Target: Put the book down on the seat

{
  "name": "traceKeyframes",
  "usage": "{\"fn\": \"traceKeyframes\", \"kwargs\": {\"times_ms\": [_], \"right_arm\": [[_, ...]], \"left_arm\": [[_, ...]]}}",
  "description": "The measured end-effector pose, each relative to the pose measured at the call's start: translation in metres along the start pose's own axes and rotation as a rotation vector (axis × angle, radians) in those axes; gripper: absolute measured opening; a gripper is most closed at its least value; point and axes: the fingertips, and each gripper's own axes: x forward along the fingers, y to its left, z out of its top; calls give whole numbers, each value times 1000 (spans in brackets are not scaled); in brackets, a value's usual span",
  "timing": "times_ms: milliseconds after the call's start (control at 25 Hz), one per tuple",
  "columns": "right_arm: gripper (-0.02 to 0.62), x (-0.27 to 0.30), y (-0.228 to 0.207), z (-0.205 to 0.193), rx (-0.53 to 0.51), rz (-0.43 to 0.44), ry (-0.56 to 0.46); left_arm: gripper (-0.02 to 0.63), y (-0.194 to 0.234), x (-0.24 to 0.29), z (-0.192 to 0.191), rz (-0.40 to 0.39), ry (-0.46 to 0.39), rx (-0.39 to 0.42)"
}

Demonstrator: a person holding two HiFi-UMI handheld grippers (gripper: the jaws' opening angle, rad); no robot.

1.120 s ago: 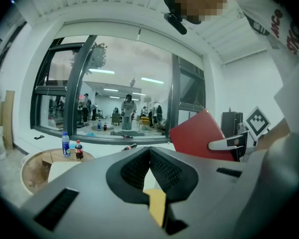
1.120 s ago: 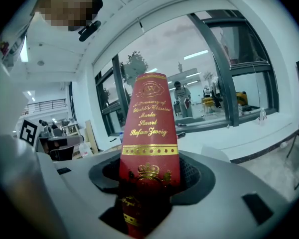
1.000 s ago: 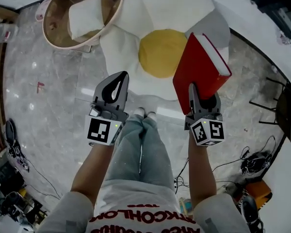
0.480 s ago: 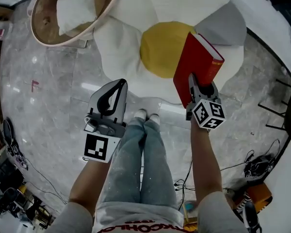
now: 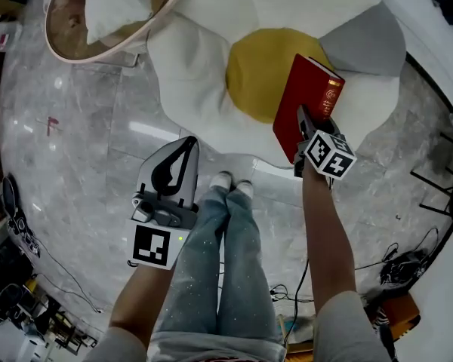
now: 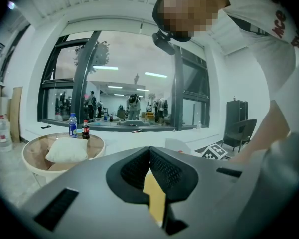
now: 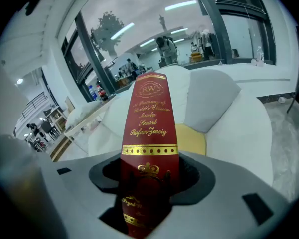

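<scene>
A red book (image 5: 306, 102) held over an egg-shaped seat (image 5: 196, 66)

The person in jeans (image 5: 219, 262) stands on a shiny grey stone floor (image 5: 83, 134). The left gripper (image 5: 189, 143) is squeezed closed with nothing in it. The right gripper (image 5: 305, 125) grips the book's bottom end, over the seat's yellow middle. Gold letters run along its spine. Farther off are a round wooden tub (image 5: 64, 38), a white pillow (image 5: 113, 10) and big windows (image 6: 129, 98).

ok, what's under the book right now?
The seat: its yellow centre and white edge show around the book, which the right gripper holds. The patch directly below is covered, so contact can't be judged.
</scene>
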Motion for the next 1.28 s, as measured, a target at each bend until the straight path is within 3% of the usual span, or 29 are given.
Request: {"fn": "traceKeyframes", "kwargs": {"times_ms": [240,520,880,1080,1160,1280], "right_arm": [[262,27,0,-19,-75,-45,70],[264,49,10,-41,-70,-48,142],[273,45,22,-33,-73,-11,127],[269,31,31,-20,-72,10,95],[222,24,34,-10,-98,15,74],[87,11,41,12,-135,8,15]], "left_arm": [[14,-3,7,-13,-4,-16,4],[14,6,13,-24,5,-21,-1],[14,14,22,-29,9,-26,-21],[14,18,26,-10,9,-64,-26],[14,18,28,-3,10,-73,-26],[14,20,30,7,11,-77,-32]]}}
